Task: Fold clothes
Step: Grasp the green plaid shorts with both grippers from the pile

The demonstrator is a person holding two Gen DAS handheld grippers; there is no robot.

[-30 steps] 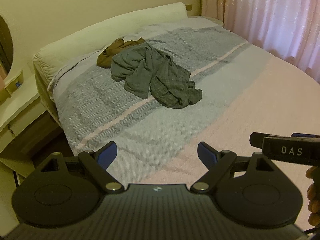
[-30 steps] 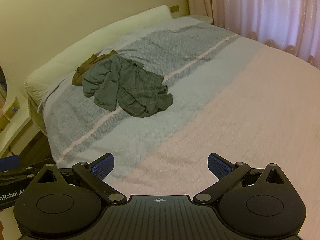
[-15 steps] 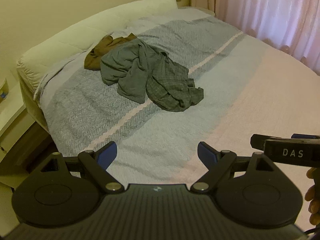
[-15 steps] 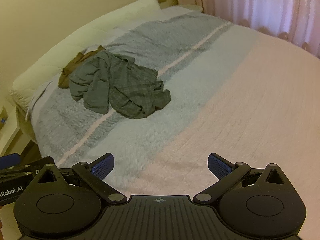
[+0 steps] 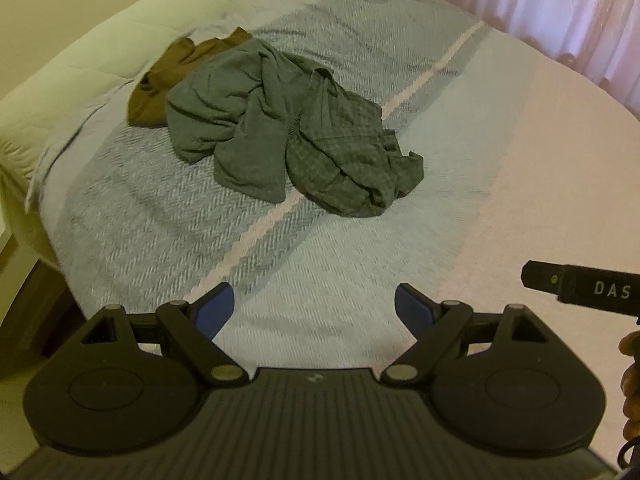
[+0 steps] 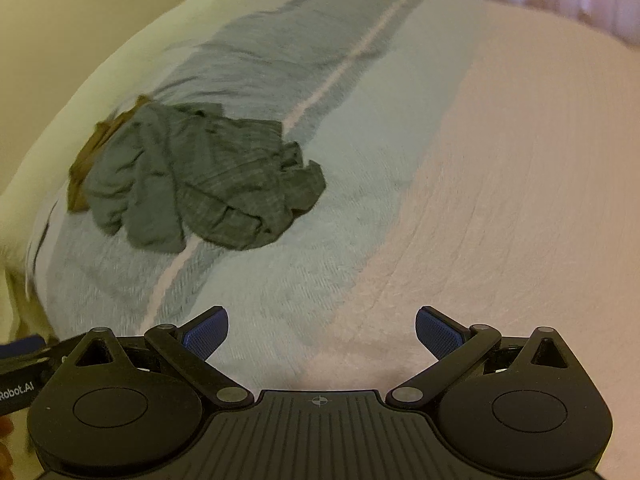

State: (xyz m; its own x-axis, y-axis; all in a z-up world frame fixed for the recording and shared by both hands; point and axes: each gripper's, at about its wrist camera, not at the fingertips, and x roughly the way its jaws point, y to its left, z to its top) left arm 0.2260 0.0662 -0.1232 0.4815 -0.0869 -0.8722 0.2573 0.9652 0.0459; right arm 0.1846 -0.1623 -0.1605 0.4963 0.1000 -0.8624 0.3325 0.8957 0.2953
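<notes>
A crumpled heap of clothes lies on the bed: a plain grey-green garment, a checked grey one and a brown one behind them. My left gripper hovers open over the blue-grey bedspread, well short of the heap, nothing between its blue pads. My right gripper is open too, above the seam between the blue and pink covers, with the heap up and to its left. The right tool's body shows at the left view's right edge.
The bed has a blue-grey striped cover on the left and a pink cover on the right. A cream headboard cushion runs behind the clothes. Pink curtains hang at the far right. The bed's left edge drops to dark floor.
Both grippers have advanced toward the bed and tilted down; the clothes heap looks larger and lower in each view. The jaws have stayed open. The clothes have not moved.
</notes>
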